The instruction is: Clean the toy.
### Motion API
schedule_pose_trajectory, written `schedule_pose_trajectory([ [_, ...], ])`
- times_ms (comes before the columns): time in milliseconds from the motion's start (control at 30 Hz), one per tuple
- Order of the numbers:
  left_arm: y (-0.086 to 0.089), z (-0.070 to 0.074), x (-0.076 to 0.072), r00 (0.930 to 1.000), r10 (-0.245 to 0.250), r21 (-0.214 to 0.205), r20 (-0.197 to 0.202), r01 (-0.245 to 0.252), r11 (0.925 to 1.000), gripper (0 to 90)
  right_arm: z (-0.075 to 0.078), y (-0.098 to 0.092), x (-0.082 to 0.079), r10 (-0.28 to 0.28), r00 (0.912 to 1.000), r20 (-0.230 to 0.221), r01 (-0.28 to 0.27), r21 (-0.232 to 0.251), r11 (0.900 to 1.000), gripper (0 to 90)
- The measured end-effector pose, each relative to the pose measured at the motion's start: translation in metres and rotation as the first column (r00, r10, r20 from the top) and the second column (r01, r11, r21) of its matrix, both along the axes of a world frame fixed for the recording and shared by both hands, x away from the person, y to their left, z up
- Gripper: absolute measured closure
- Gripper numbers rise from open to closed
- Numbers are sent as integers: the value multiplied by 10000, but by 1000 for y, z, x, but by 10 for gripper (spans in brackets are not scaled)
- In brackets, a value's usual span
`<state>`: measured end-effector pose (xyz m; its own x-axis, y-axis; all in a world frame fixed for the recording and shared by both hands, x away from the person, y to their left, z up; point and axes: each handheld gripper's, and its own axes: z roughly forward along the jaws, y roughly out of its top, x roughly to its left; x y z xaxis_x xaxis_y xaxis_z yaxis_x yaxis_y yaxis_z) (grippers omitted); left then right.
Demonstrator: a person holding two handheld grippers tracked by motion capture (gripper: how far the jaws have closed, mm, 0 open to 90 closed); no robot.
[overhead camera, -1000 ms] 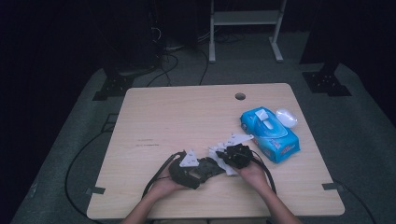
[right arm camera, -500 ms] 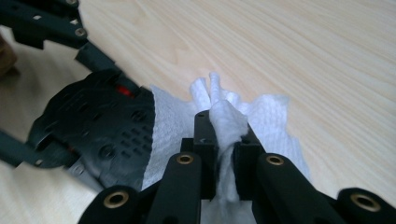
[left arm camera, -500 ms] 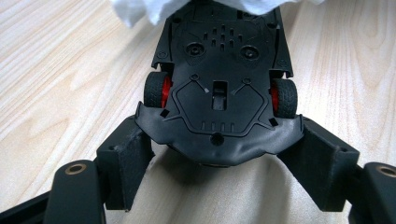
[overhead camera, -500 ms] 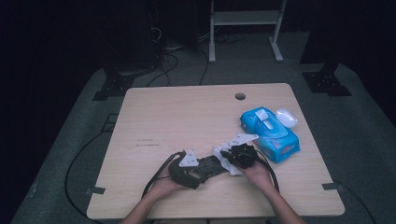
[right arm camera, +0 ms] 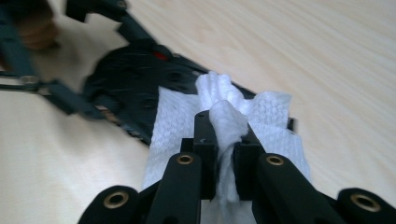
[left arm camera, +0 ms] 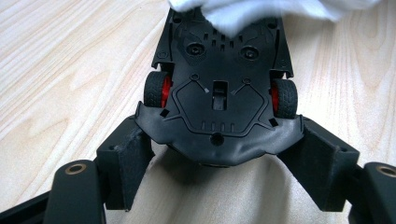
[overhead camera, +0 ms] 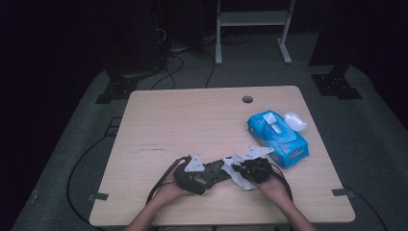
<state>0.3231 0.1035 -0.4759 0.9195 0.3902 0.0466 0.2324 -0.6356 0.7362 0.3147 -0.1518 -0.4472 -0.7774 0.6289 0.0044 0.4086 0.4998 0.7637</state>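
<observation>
Left gripper (left arm camera: 219, 154) clamps the toy car (left arm camera: 219, 93) belly-up at one end, jaws on its flanks; the car is light, rigid and slick plastic, so grip the body sides, not the wheels; right gripper (right arm camera: 224, 140) pinches a soft wipe (right arm camera: 224, 116), draped over the car's far end.

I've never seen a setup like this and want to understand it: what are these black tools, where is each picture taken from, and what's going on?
A person holds two hand-held grippers at a wooden table. The high view looks down from above; the other two cameras ride on the grippers. The left gripper clamps an upside-down black toy car with red wheels. The right gripper pinches a white wipe between its fingers, laid on the car's underside. A blue wipes pack lies at the right.
</observation>
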Motion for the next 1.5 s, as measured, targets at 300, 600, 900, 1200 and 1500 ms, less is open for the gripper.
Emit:
schedule_pose_trajectory([
  [300, 0, 1, 0, 10000, -3, 0, -24, 3, 10000, 259, 0, 1, -5, 321, 9995, -81, -321, 15, 9995, 829],
  [600, 0, 0, 0, 10000, -4, 9, 1, 4, 10000, 259, -1, -4, -8, 160, 9999, 51, -159, -135, 9998, 828],
  [900, -1, 0, 0, 10000, -2, -65, -34, 2, 10000, 259, 0, -1, 18, -419, 9991, -83, 419, 98, 9991, 829],
  [1200, -1, 0, -1, 10000, -11, -16, 14, 11, 10000, 259, 1, 23, 41, -371, 9993, -108, 372, 70, 9993, 828],
  [1500, -1, 0, 0, 10000, -37, 41, 20, 37, 10000, 259, 2, -2, 37, -739, 9972, -77, 739, -42, 9973, 828],
])
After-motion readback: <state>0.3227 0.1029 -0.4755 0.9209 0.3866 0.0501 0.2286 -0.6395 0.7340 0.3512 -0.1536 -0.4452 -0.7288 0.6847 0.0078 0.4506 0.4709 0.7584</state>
